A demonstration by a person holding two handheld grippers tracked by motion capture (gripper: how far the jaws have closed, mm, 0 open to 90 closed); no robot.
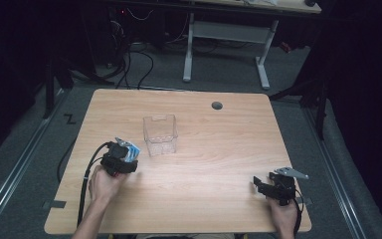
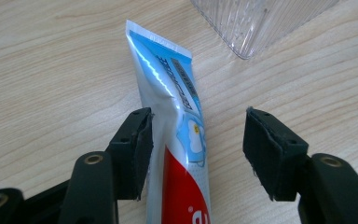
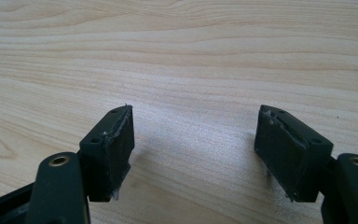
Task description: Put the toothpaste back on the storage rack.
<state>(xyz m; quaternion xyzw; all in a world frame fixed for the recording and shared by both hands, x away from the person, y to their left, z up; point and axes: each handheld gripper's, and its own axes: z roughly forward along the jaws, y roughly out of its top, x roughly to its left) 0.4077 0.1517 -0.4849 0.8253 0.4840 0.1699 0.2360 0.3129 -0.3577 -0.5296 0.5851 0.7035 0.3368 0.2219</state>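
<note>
A toothpaste tube [image 2: 172, 107], blue and white with a red lower part, lies flat on the wooden table [image 1: 219, 149], its crimped end pointing away. My left gripper [image 2: 198, 140] is open around it: the tube lies close against the left pad [image 2: 142, 154], and the right pad stands well clear of it. In the high view the left gripper [image 1: 125, 153] is at the table's left, with the tube [image 1: 133, 149] poking out toward a clear plastic container [image 1: 160, 134]. My right gripper [image 3: 193, 140] is open over bare wood, near the front right corner [image 1: 264, 184].
A corner of the clear ribbed container [image 2: 261, 23] is just beyond the tube's tip. A round cable hole [image 1: 217, 105] sits near the table's far edge. Behind the table are a white desk frame [image 1: 263, 64] and cables on the floor.
</note>
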